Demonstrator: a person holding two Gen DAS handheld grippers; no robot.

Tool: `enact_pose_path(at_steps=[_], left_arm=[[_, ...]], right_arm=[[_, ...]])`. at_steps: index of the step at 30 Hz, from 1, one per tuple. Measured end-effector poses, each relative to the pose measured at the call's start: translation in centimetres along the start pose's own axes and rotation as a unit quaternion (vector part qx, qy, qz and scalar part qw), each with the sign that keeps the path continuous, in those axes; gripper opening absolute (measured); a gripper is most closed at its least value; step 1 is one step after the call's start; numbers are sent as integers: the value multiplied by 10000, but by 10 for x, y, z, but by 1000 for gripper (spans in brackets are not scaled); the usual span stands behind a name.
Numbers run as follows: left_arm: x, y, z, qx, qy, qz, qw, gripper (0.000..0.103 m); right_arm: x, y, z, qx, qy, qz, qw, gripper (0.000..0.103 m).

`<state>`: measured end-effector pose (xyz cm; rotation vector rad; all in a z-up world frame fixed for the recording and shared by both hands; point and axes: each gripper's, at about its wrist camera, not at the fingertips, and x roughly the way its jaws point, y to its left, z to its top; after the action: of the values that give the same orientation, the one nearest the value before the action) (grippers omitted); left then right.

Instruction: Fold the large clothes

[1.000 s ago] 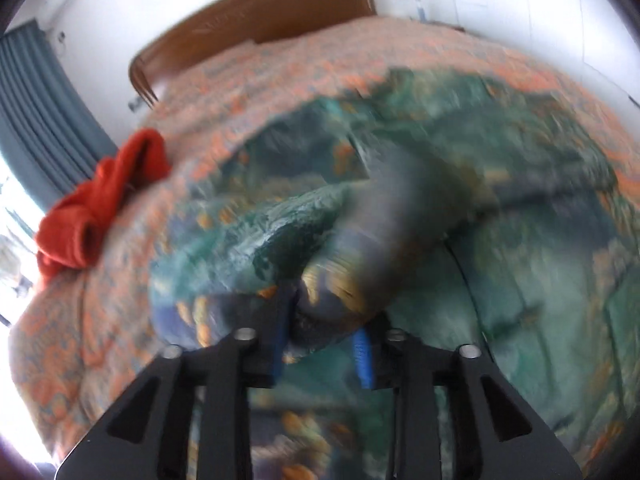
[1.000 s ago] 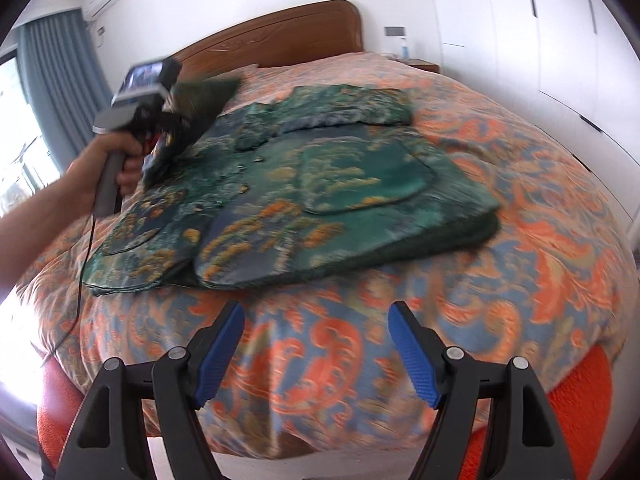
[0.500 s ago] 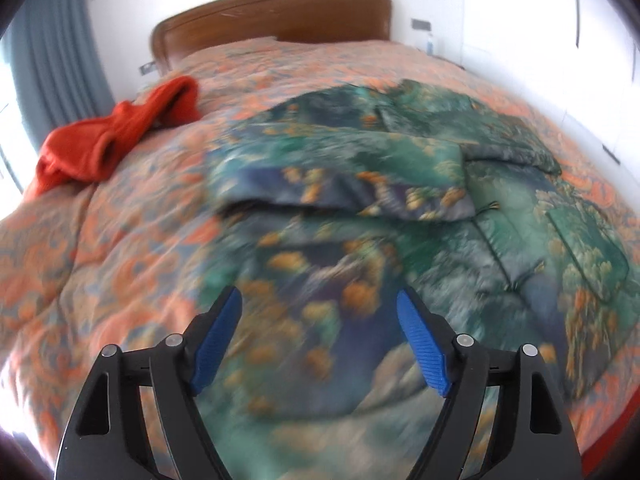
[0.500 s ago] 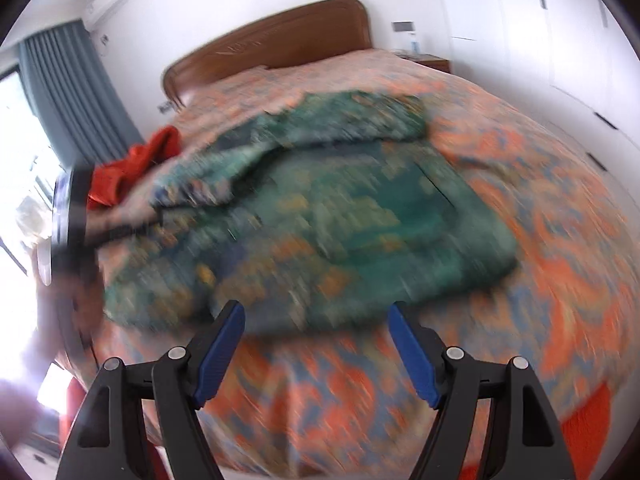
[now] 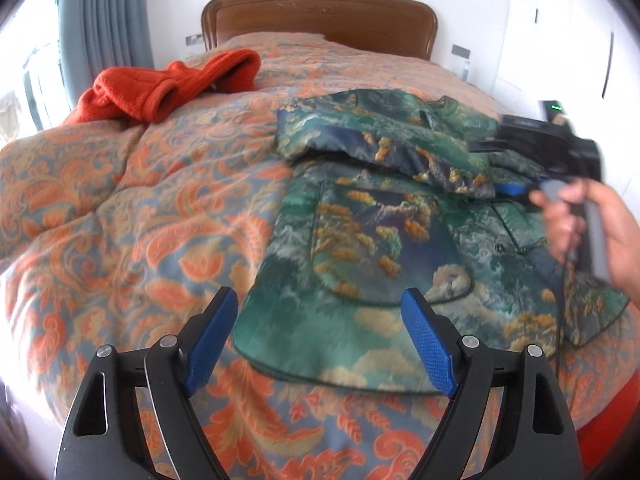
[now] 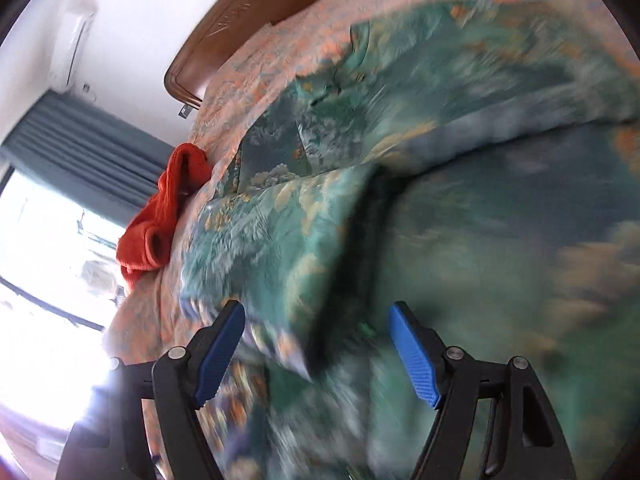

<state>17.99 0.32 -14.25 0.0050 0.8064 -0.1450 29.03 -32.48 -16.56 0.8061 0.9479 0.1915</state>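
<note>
One green brocade jacket (image 5: pixel 360 240) lies flat on the orange-patterned bedspread (image 5: pixel 132 216), right of the bed's centre in the left wrist view. Its sleeve (image 5: pixel 384 144) is folded across the upper body, running from 10 o'clock toward 3 o'clock over the chest. The hem faces the foot of the bed, at 6 o'clock.

Left gripper (image 5: pixel 320 340): jaws released and spread wide, having just been opening; nothing between the blue pads, which hang above the jacket's lower edge without touching it.

Right gripper (image 6: pixel 316 344): jaws apart, not clamped. The right wrist view is heavily blurred; jacket cloth fills the space ahead of and between the pads, but contact cannot be told. In the left wrist view a hand (image 5: pixel 592 228) holds this gripper's handle at 3 o'clock, over the jacket's right side.

Red knitted garment (image 5: pixel 160 84) lies bunched at 11 o'clock, well apart from the jacket. Wooden headboard (image 5: pixel 320 20) at 12 o'clock; grey curtain (image 5: pixel 108 20) at 10 o'clock.
</note>
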Motion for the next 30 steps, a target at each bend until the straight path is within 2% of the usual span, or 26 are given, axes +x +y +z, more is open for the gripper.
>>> enact_pose_path(at_steps=[1,2,3,5,6,7,9,11,14,16,19,22,23,24,26,29,30], left_arm=[[2,2,-2,-24,49,7,10000,85],[4,5,-4,-63,105,13,9999,85],[5,8,-6,-113,136,7,9998,85],[3,13,-7,-240,148,-79,9996,85],[1,15,-7,-316,127,-155,9993,85],[-2,16,-6,-390,99,-229,9989,85],[-7,13,-3,-485,14,-375,9981,85],[-11,6,3,-542,-65,-540,9970,85],[-13,-8,12,-565,-70,-813,9951,85],[-12,-18,15,-465,-5,-895,9949,86],[-8,-30,14,-233,91,-853,9960,87],[-2,-34,10,-16,234,-734,9970,90],[0,-35,10,43,276,-697,9972,90],[3,-35,12,119,341,-664,9971,90],[6,-32,20,193,383,-689,9967,90],[4,-21,60,169,58,-705,9974,91],[5,-19,75,156,-72,-702,9974,96]], right_arm=[[15,3,2,-7,136,-7,9999,76],[28,5,3,-27,214,-198,9996,67],[35,7,5,-53,209,-387,9990,40],[41,20,11,-357,226,-805,9959,21],[36,34,17,-692,87,-910,9934,17],[29,49,22,-1059,-128,-1014,9891,17],[13,80,35,-1883,-632,-1248,9721,16],[1,110,54,-2581,-1137,-1447,9484,16],[11,135,82,-3207,-1349,-1611,9236,16],[32,130,100,-3315,-1266,-1795,9175,16],[63,101,118,-2916,-951,-2033,9298,18],[81,57,117,-2222,-560,-2190,9484,40],[83,46,117,-2030,-464,-2188,9533,52],[84,36,115,-1807,-399,-2113,9597,54],[73,21,110,-1472,-440,-1771,9721,54],[38,17,99,-1280,-771,-1599,9758,55],[24,16,93,-1278,-918,-1526,9757,56]])
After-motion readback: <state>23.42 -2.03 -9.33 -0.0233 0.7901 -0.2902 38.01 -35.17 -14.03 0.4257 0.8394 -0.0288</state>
